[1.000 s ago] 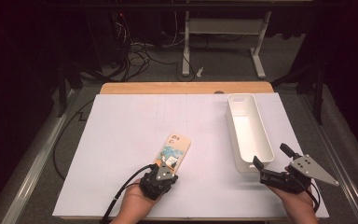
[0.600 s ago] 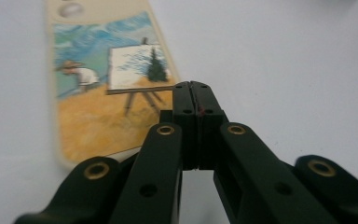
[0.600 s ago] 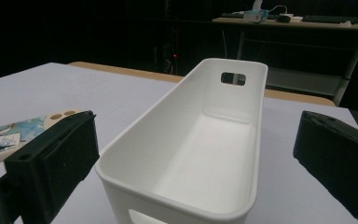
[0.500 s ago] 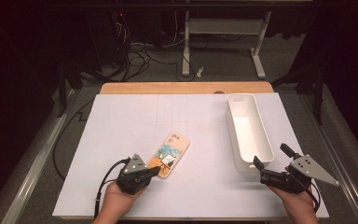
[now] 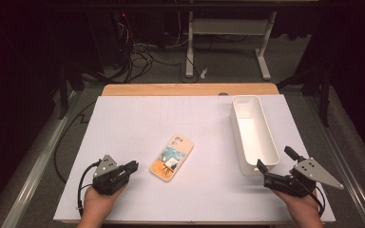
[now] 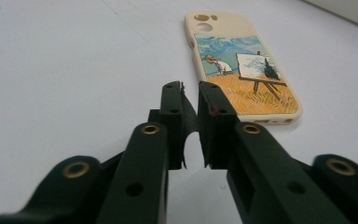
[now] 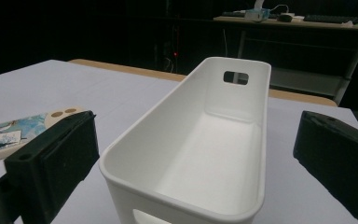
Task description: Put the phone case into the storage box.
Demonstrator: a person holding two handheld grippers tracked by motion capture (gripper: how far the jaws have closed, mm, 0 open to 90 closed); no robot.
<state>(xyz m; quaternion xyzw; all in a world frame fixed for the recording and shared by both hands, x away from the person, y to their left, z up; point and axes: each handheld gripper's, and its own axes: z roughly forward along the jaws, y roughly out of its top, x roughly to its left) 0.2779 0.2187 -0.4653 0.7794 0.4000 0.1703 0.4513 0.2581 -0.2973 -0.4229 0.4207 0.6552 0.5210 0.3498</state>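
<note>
**Left gripper backs off the phone case, jaws barely parted**

Your left gripper (image 5: 129, 167) sits near the table's front-left, its jaws a narrow slit apart with nothing between them; they have just been opening a little from fully pressed together. A second ago this gripper was right at the near end of the case (image 5: 172, 157); now it is clearly to the left of it, with bare table between. The case lies flat, picture side up, in the middle of the white table (image 5: 138, 123), well apart from the bin (image 5: 254, 135) on the right, and has barely shifted. So the case looks released, not carried, and it is not in the bin.

Your right gripper (image 5: 276, 166) has not moved: its jaws are spread wide at the bin's near end, one on each side of the end wall, not touching it as far as you can see.

In the left gripper view the case's (image 6: 242, 70) far corner runs close to the frame edge. In the right gripper view the bin's (image 7: 205, 140) near wall is cut off at the bottom, so any contact there is hard to judge.
</note>
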